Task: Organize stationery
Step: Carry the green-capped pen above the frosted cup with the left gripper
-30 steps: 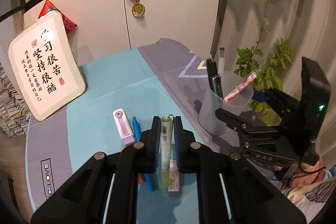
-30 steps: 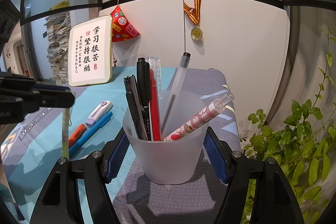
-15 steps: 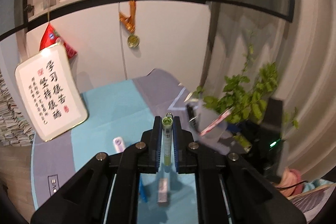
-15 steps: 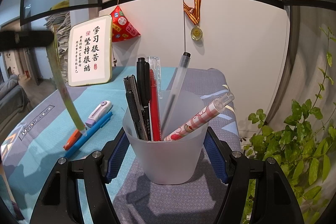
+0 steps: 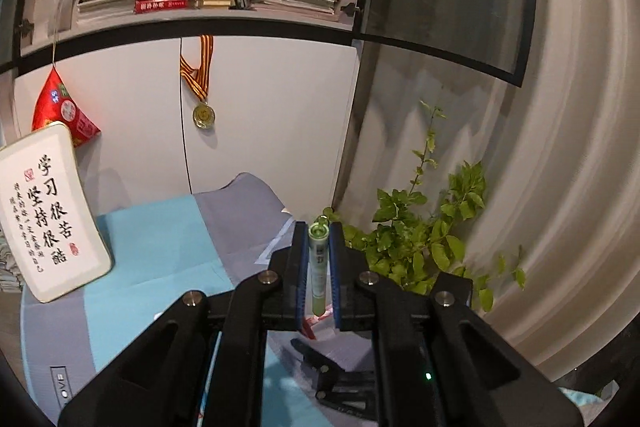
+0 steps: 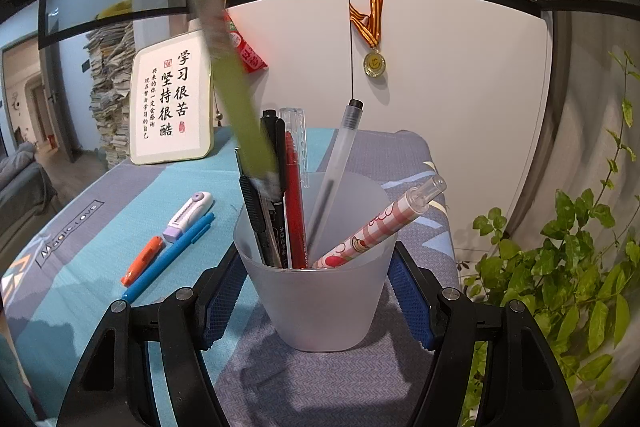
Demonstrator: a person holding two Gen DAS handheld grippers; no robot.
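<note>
1. While the right gripper (image 6: 320,295) is clamping the frosted cup (image 6: 316,291) between its blue pads, the cup is standing upright on the grey part of the table cloth (image 6: 328,387), at the near right of the table.
2. Left gripper (image 5: 319,269): clenched on a green pen (image 5: 319,267), which is hanging steeply from the pads, tip downward.
3. Green pen, as the right wrist view is showing it (image 6: 228,75): blurred, slanting down from the upper left, its lower end appearing just over the left side of the cup's mouth; whether it is already inside the rim cannot be told.
4. Cup contents: black pens (image 6: 272,187), a red pen (image 6: 294,203), a clear pen (image 6: 332,179) and a pink patterned pen (image 6: 380,227), crowding the left side and leaning right.
5. Items lying loose on the teal cloth, left of the cup: an orange pen (image 6: 142,261), a blue pen (image 6: 168,257) and a lilac-and-white eraser (image 6: 188,217).
6. Step in hand, as judged: placing the green pen in the cup.
7. Handling advice: be steering the tip toward the open gap in the middle or right of the cup, clear of the black pens; be bringing the pen nearer upright before lowering; be keeping the cup clamped; be letting go only once the tip is well below the rim, so it is not tipping out.
</note>
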